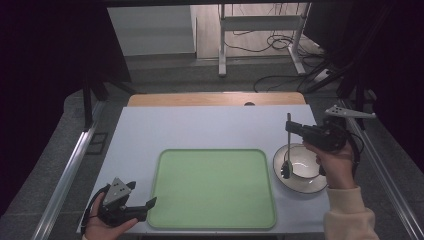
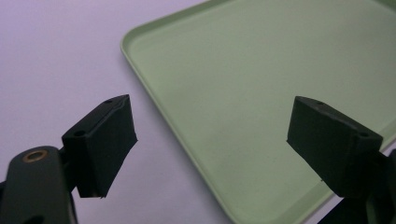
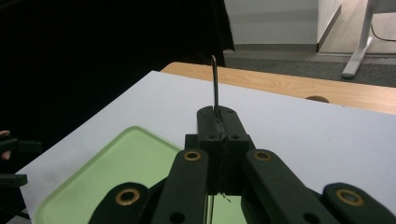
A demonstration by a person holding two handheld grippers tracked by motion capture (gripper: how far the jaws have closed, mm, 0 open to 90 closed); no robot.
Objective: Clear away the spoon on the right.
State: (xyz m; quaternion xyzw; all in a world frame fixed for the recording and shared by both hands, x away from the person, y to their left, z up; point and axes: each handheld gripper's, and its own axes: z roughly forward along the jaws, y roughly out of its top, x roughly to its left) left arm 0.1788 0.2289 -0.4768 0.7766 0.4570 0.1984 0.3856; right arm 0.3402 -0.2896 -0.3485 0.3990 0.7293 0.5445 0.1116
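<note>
Right tool [image 1: 289, 126] clamped on spoon [image 1: 288, 150] handle, bowl end over bowl [image 1: 303, 167]; left tool [image 1: 146, 206] wide open, empty. Risk: thin handle pivots between pads, spoon drops.

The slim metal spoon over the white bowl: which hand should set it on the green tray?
Right: its hand-held gripper already clamps the slim metal spoon; the left hand-held gripper rests open beside the green tray.
</note>
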